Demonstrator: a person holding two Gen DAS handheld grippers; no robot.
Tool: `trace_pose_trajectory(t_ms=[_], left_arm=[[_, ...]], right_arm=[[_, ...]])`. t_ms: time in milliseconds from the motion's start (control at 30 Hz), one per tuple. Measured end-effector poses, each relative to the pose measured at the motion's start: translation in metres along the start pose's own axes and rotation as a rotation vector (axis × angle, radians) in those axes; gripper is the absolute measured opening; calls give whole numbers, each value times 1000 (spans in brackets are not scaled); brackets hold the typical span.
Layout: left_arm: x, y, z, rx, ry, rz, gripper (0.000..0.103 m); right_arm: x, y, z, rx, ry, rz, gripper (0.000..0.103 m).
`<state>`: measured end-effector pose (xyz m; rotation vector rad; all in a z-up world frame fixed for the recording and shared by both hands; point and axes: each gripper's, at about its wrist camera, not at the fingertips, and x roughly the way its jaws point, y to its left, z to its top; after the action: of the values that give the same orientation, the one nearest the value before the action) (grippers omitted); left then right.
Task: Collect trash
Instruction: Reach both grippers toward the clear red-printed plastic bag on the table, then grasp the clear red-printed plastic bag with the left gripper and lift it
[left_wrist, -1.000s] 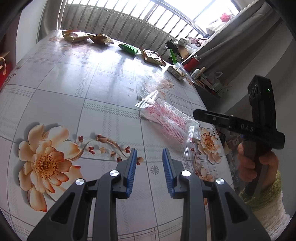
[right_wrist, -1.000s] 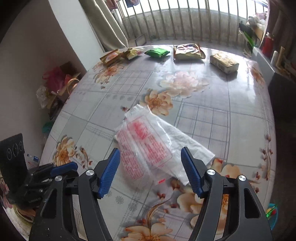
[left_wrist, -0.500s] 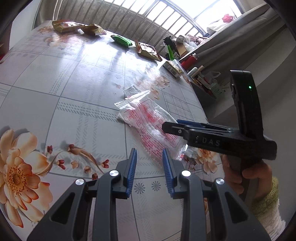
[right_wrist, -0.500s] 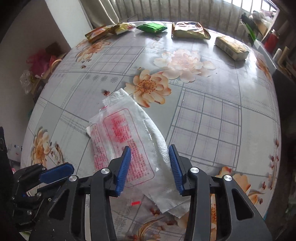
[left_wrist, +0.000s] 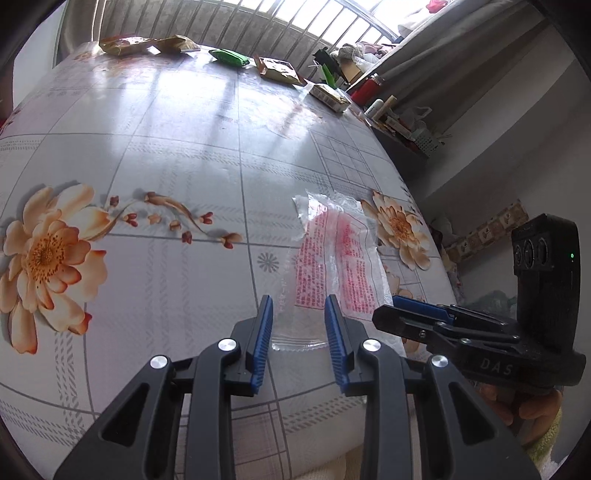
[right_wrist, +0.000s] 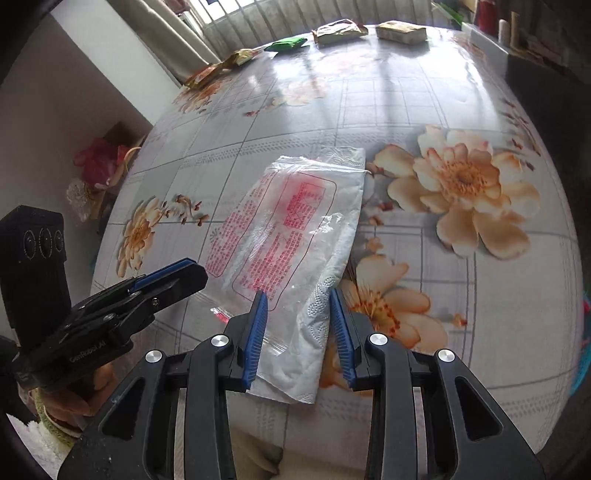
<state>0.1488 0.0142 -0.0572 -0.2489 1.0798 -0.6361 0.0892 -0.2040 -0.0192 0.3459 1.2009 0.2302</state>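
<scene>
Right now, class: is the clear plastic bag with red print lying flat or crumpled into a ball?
Flat. The clear plastic bag lies spread on the table, its red print readable, over a white paper napkin.

"das" on right claw (left_wrist: 384, 310); "genrobot.ai" on left claw (right_wrist: 184, 273)

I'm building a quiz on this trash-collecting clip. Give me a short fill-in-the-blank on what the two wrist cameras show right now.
1. The printing on the clear plastic bag is ____ in colour.
2. Under that bag lies a white paper ____.
3. The right gripper has its open jaws on either side of the near end of the tissue, and the left gripper is ____ too.
4. The lone green packet lies at the ____ edge of the table.

Missing words: red; tissue; open; far
</scene>
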Motion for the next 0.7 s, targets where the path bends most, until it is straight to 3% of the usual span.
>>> trace_pose_trajectory(t_ms=[167,300,433,533,600,700], left_arm=[[6,-15,4,53,13,32,40],[6,-31,11,119,-2,61,62],[6,-41,12,175,-29,75,63],[5,-48,8,216,-35,9,63],[9,-52,7,235,-27,-27,63],[21,-50,5,226,7,-13,63]], right_arm=[[-26,-28,-7,154,-95,100,44],[-41,-34,-2,230,-163,219,44],[-35,-48,2,325,-166,387,40],[-21,-58,7,418,-135,511,39],[-12,-60,9,448,-104,557,42],[3,-66,13,482,-47,551,45]])
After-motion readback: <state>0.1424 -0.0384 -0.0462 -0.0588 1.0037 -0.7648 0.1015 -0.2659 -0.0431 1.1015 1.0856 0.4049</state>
